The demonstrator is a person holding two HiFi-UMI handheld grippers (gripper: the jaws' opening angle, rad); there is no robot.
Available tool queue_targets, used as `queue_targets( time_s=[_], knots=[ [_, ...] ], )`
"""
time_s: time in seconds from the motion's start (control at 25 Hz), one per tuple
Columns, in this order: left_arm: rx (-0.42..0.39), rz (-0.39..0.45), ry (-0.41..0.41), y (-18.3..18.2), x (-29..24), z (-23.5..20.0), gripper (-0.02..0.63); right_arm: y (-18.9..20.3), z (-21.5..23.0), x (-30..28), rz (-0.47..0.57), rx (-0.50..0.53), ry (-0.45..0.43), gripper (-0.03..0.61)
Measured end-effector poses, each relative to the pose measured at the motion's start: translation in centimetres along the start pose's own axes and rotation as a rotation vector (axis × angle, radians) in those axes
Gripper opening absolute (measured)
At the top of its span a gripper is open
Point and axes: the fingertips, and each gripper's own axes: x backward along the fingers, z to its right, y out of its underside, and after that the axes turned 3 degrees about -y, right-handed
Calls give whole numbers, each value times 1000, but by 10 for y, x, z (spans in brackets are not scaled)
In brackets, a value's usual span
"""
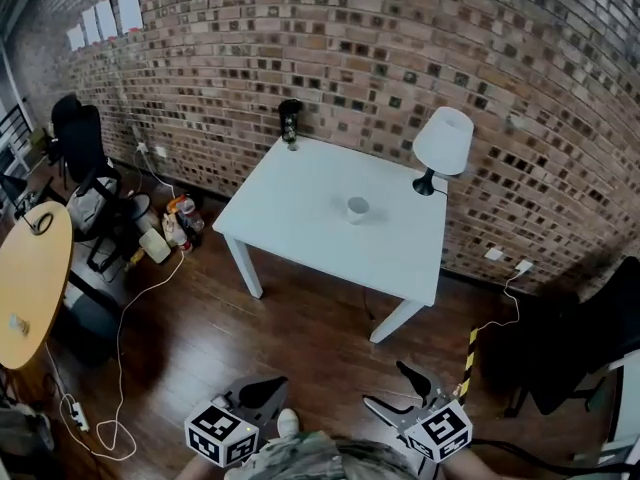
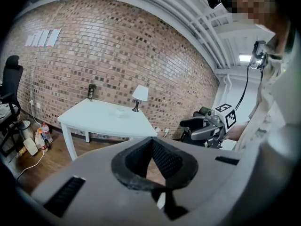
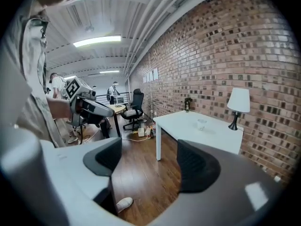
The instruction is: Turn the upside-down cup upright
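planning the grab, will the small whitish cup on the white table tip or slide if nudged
The small whitish cup looks squat, so it probably slides rather than tips. The smooth white table likely gives little grip.

The tabletop (image 1: 300, 223) is left bare all round the cup (image 1: 357, 208). Its wall-side right corner is taken by a lamp (image 1: 443, 143), its wall-side left corner by a dark bottle (image 1: 290, 123). Open floor (image 1: 300, 338) is seen before the tabletop.
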Motion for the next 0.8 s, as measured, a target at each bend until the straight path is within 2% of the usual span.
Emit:
queue_targets(
  time_s=[0.4, 0.64, 0.8],
  knots=[
    [3, 12, -5, 26, -30, 180, 6, 70, -3, 160, 27, 6, -51, 362],
    [1, -51, -31, 65, -23, 242, 6, 102, -12, 215, 48, -11, -55, 360],
    [-26, -57, -6, 71, -26, 268, 6, 113, -12, 239, 65, -7, -22, 357]
  ],
)
